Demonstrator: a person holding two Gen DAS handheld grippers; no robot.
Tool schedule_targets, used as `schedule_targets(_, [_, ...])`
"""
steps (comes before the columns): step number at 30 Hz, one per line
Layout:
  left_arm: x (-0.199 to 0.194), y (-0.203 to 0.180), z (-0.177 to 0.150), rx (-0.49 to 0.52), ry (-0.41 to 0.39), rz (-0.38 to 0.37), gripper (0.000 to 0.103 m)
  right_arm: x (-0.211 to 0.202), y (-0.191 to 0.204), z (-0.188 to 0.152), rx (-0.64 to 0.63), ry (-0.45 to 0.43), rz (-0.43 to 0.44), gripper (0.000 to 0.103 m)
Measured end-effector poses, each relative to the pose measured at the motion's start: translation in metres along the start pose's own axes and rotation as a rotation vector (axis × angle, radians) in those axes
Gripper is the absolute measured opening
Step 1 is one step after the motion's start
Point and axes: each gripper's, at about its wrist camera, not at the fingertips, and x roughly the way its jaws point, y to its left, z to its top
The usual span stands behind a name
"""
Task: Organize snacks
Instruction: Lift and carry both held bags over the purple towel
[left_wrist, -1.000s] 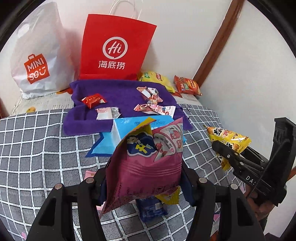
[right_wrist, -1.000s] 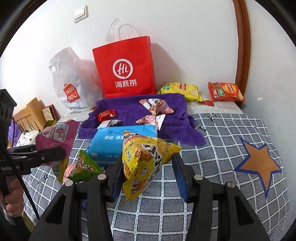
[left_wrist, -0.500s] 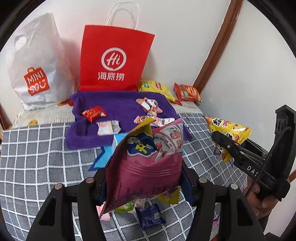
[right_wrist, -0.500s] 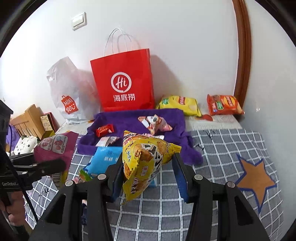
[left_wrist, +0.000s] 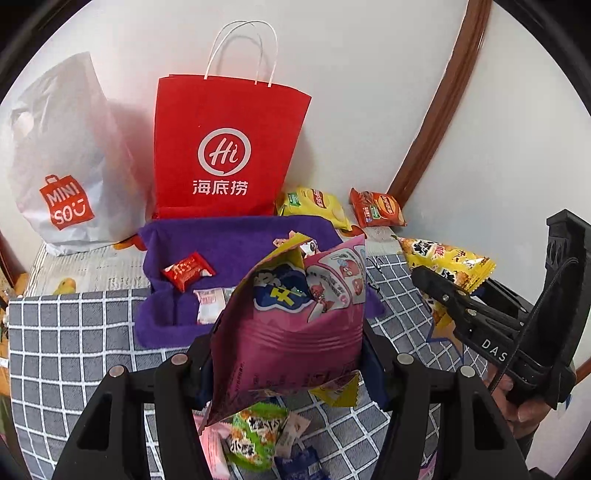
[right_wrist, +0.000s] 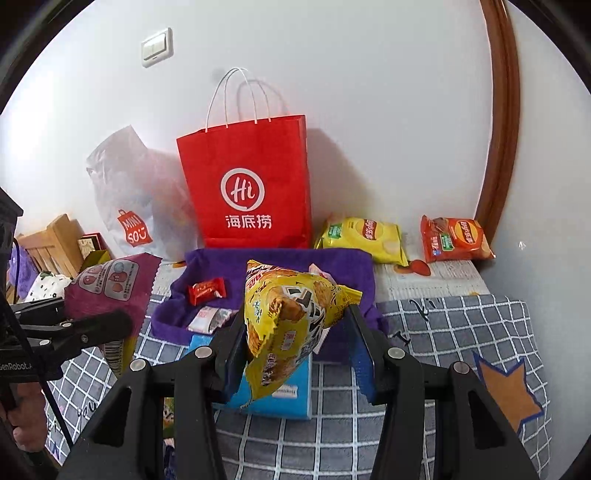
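My left gripper (left_wrist: 288, 354) is shut on a pink snack bag (left_wrist: 291, 332) and holds it up over the checked cloth. The right gripper (right_wrist: 295, 350) is shut on a yellow snack bag (right_wrist: 291, 321), also lifted. Each gripper shows in the other's view: the right gripper (left_wrist: 436, 284) with its yellow bag (left_wrist: 448, 260) at the right, the left gripper (right_wrist: 110, 325) with its pink bag (right_wrist: 114, 288) at the left. Behind both lies a purple towel (left_wrist: 236, 243) carrying a red candy (left_wrist: 186, 271) and small wrapped sweets. A red paper bag (left_wrist: 225, 155) stands upright behind it.
A white plastic bag (left_wrist: 62, 177) leans on the wall at the left. Yellow chips (right_wrist: 364, 238) and orange chips (right_wrist: 456, 238) lie by the wall on the right. A blue packet (right_wrist: 284, 391) and loose small snacks (left_wrist: 255, 439) lie on the checked cloth (right_wrist: 461, 332).
Both grippers have risen with their bags and drawn back from the cloth. The towel and red bag sit lower and further off in the views, and the blue packet is now hidden in the left view.
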Motion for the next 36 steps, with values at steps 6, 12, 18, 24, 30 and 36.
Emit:
schedule_targets(6, [0.007, 0.006, 0.018, 0.002, -0.005, 0.032, 0.06, 0.02, 0.006, 0.015, -0.011, 0.006, 0.022, 0.049])
schedule_targets(12, [0.02, 0.021, 0.043, -0.022, -0.005, 0.035, 0.06, 0.046, 0.013, 0.041, -0.021, 0.015, 0.083, 0.049])
schedule_targets(18, [0.04, 0.036, 0.067, -0.009, -0.015, 0.101, 0.06, 0.073, 0.021, 0.062, -0.055, 0.012, 0.082, 0.049])
schedule_targets(24, [0.063, 0.056, 0.081, -0.03, -0.019, 0.121, 0.06, 0.108, 0.022, 0.073, -0.054, 0.026, 0.11, 0.049])
schedule_targets(30, [0.086, 0.073, 0.078, -0.032, 0.033, 0.135, 0.06, 0.145, 0.024, 0.068, -0.057, 0.087, 0.141, 0.049])
schedule_targets(36, [0.097, 0.081, 0.077, -0.057, 0.057, 0.106, 0.06, 0.161, 0.019, 0.059, -0.087, 0.121, 0.127, 0.049])
